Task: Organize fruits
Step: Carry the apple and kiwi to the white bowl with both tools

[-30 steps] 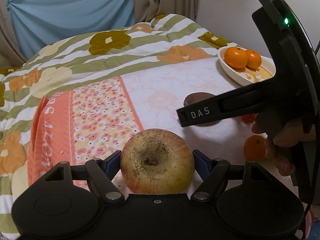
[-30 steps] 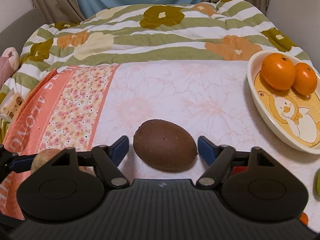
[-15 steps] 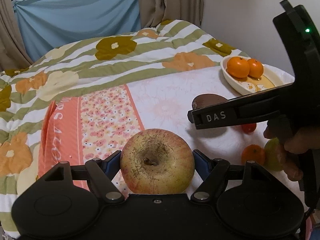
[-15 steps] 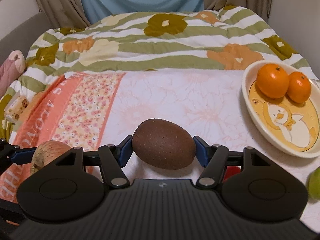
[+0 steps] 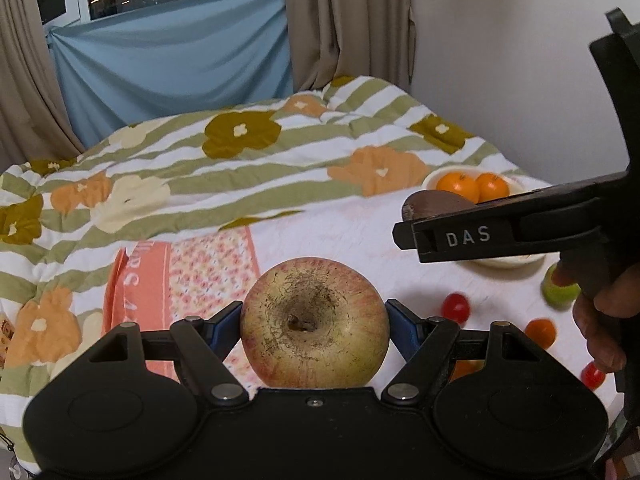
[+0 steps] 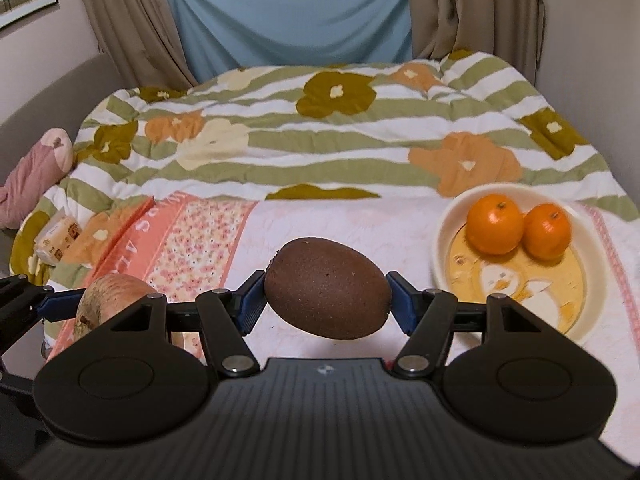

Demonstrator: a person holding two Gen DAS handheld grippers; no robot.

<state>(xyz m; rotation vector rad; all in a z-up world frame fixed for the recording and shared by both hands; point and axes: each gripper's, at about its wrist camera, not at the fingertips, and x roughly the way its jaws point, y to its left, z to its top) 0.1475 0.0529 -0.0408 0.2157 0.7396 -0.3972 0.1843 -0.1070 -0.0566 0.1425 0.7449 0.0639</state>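
Both black two-finger grippers are loaded: the left gripper has its blue pads pressed on either side of a round, russeted yellow-red apple, stem hollow facing the camera, while the right gripper clamps a brown, egg-shaped kiwi by its two ends, clear of the pale floral bedcover. To the far right on that cover sits a cream oval dish holding two oranges, touching one another.

Left gripper and right gripper, jaws clamped, angled downward.
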